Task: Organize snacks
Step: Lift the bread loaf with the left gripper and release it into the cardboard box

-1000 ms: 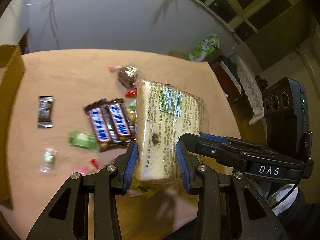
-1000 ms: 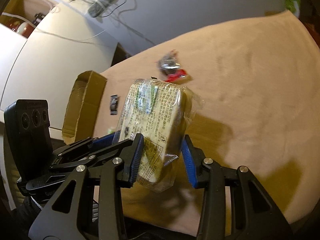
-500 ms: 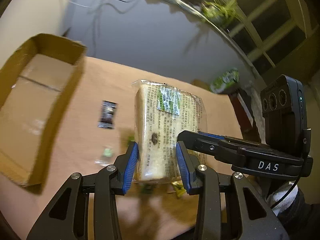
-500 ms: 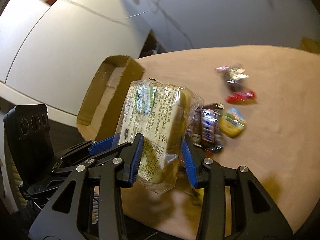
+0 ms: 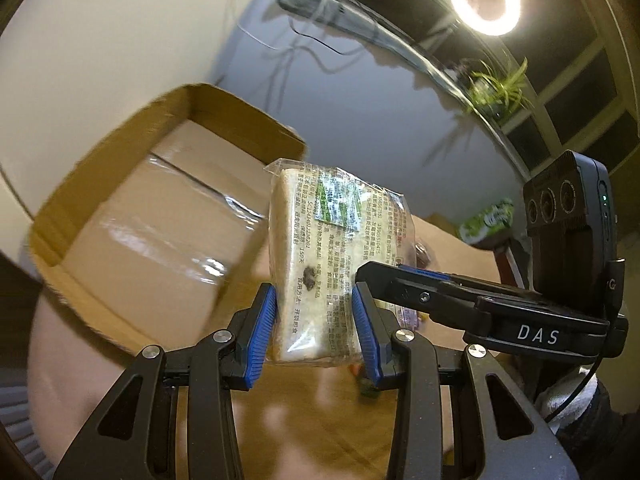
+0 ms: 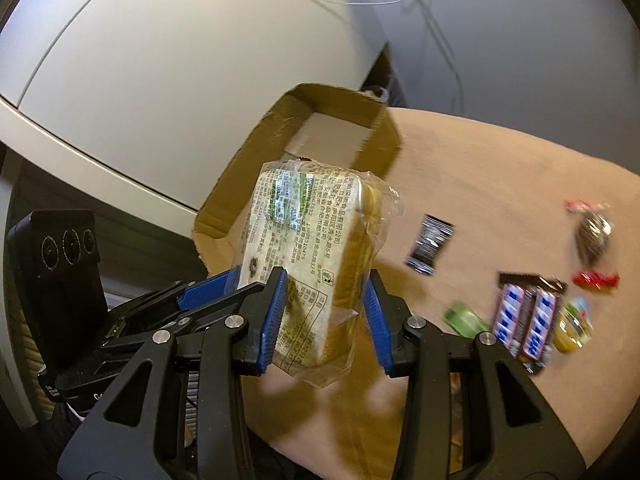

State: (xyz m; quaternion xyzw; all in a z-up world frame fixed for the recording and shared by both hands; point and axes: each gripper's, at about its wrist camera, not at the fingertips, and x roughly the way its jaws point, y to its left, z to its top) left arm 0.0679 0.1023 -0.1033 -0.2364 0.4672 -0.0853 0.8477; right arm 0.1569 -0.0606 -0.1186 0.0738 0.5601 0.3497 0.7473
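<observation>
- Two claws share one load: the left claw [image 5: 316, 332] and the right claw [image 6: 324, 322] each pinch the lower end of the same wrapped bread pack [image 5: 336, 264], blue pads against its opposite faces, one claw from either side.
- The pack hangs in the air, tilted, its top leaning toward the cardboard box [image 5: 132, 236]; it touches neither the box nor the worktop [image 6: 500, 184].
- It looks light and soft: sliced bread in thin clear film, so it probably squashes under a hard squeeze and springs back little.
- The film looks slick and loose, with a crinkled seal flap at the bottom, so a hold on film alone could slide; the pads sit better on the loaf's broad flat faces, as now.
- The box, open on top and empty as far as seen, stands at the worktop's far left edge in the right wrist view.
- Other snacks lie well apart toward the right edge: twin chocolate bars [image 6: 528, 322], a small dark packet [image 6: 430, 245], a green candy [image 6: 464, 318].
</observation>
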